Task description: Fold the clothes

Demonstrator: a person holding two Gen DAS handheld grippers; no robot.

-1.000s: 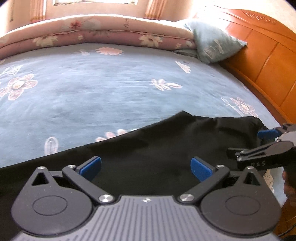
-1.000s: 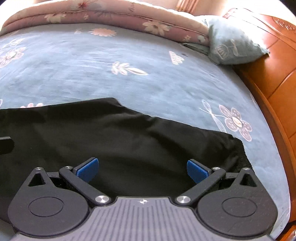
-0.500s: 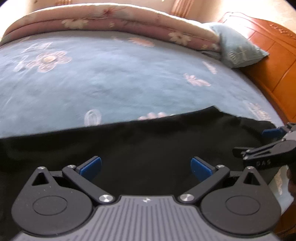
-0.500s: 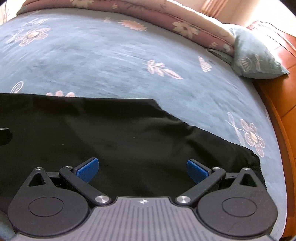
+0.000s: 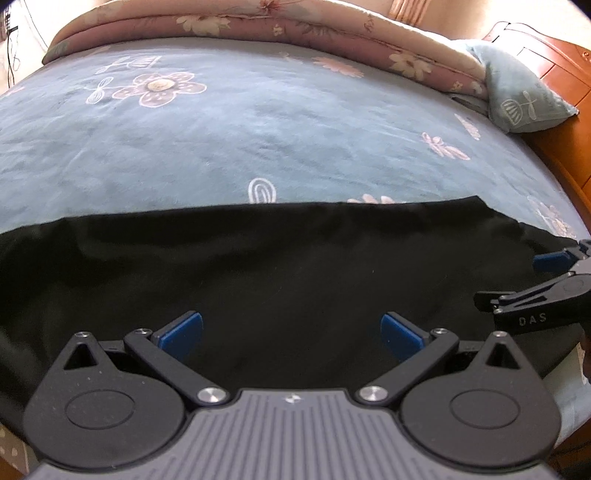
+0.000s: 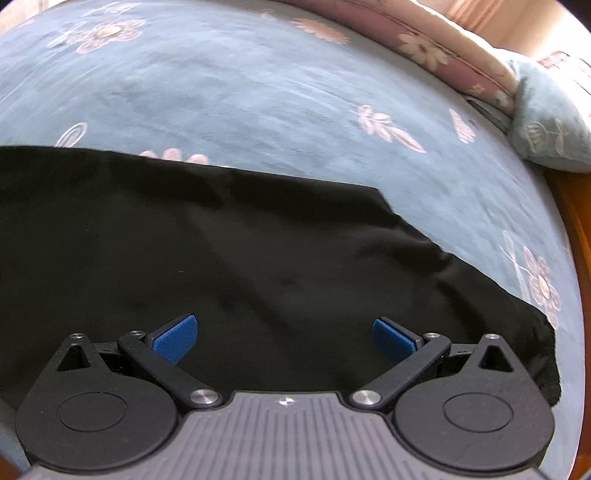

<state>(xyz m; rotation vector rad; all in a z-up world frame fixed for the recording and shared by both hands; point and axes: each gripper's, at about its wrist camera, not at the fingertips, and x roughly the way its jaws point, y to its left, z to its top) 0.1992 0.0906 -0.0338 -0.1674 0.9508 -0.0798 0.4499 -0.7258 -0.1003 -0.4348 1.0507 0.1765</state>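
Observation:
A black garment (image 5: 288,266) lies spread flat across the near part of a blue flowered bedspread (image 5: 258,122). My left gripper (image 5: 291,334) hovers over its near edge, open, with nothing between the blue pads. The right gripper (image 5: 546,280) shows at the far right of the left wrist view, over the garment's right end. In the right wrist view the same black garment (image 6: 258,266) fills the lower half, its right end (image 6: 517,332) stepping down to a narrower part. There my right gripper (image 6: 284,338) is open and holds nothing.
A rolled pink floral quilt (image 5: 295,26) runs along the far side of the bed. A blue-grey pillow (image 5: 517,92) leans at the far right against an orange wooden headboard (image 5: 554,62). The bed's right edge (image 6: 576,258) meets the wood.
Both cameras have swung to the left along the garment. The garment's far edge now looks straighter and flatter. Both grippers stayed open.

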